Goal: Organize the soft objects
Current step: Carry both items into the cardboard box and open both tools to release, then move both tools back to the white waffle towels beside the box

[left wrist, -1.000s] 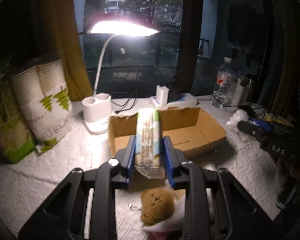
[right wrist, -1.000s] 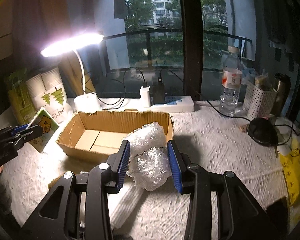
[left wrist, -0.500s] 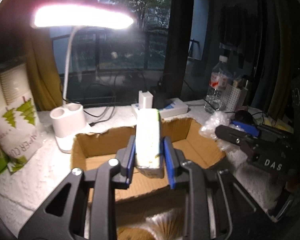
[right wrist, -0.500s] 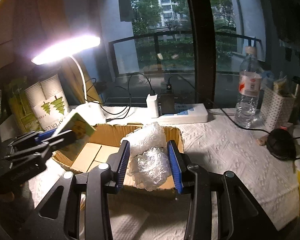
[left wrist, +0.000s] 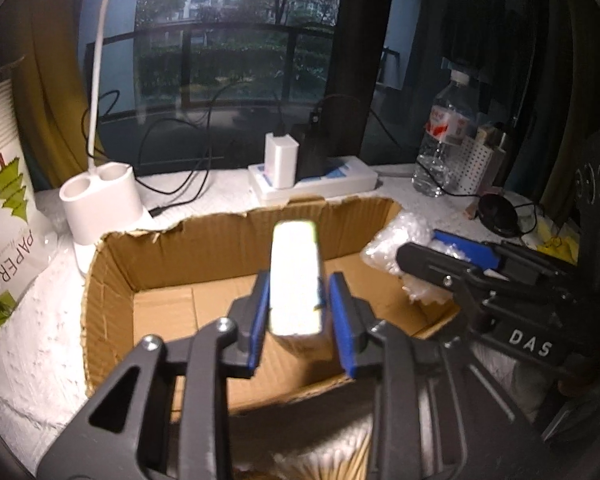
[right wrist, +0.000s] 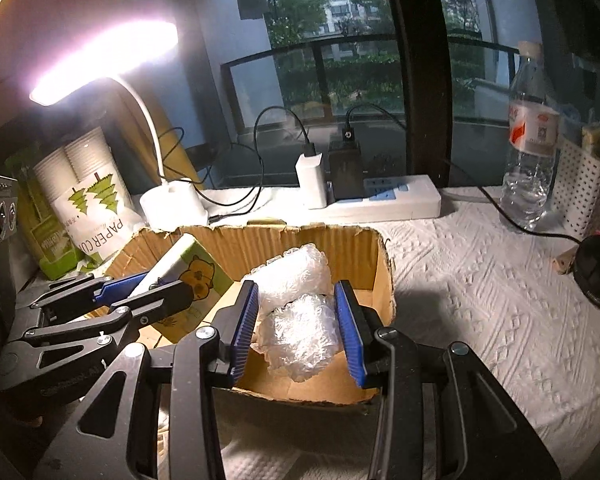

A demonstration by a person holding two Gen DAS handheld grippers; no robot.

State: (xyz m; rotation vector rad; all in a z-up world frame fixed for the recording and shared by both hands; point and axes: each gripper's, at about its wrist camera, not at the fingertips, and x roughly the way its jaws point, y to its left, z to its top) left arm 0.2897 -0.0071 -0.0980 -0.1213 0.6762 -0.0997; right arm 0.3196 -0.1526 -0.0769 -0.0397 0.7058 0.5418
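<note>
While both loads hang over the cardboard box [right wrist: 384,276], the left gripper [left wrist: 298,312] clamping the tissue pack [left wrist: 296,280] and the right gripper [right wrist: 296,328] clamping the bubble wrap [right wrist: 296,304] should, by my judgement, lower before releasing.

Desk lamp [right wrist: 104,66] glares — dim room, fisheye-warped edges, slight blur.

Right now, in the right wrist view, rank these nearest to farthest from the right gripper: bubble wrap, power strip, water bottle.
1. Bubble wrap: clamped in the right gripper, over the cardboard box.
2. Power strip: straight behind the box.
3. Water bottle: far right, by the window.
</note>
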